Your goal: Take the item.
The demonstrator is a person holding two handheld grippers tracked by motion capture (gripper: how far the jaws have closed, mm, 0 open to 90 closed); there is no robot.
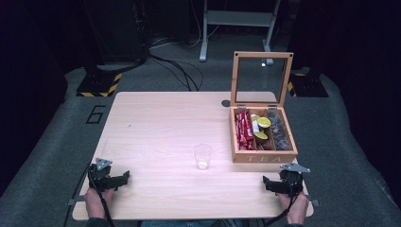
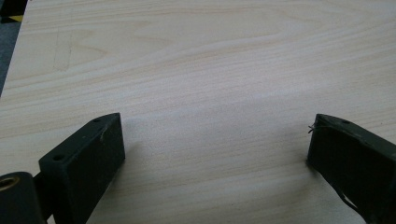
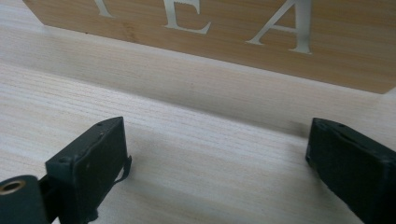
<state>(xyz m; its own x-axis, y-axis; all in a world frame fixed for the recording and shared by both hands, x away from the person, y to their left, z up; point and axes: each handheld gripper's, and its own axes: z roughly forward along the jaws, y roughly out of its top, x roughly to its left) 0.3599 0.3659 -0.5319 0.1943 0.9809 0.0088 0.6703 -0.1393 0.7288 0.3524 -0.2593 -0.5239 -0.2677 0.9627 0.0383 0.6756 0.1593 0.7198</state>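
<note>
A wooden tea box (image 1: 263, 155) lettered TEA stands at the table's right with its glass lid raised. Its compartments hold red packets (image 1: 243, 128), yellow-green packets (image 1: 260, 126) and dark packets (image 1: 279, 130). A clear plastic cup (image 1: 203, 156) stands upright in the middle, left of the box. My left gripper (image 1: 124, 177) rests near the front left edge, jaws wide apart over bare wood (image 2: 215, 126). My right gripper (image 1: 266, 183) sits at the front right, open, just in front of the box's lettered front (image 3: 280, 32).
The light wooden table (image 1: 156, 123) has a small round hole near its far edge (image 1: 225, 103). Beyond it lie grey floor, black cables (image 1: 179, 66), stands with yellow-black bases (image 1: 97, 85) and a metal frame (image 1: 236, 23).
</note>
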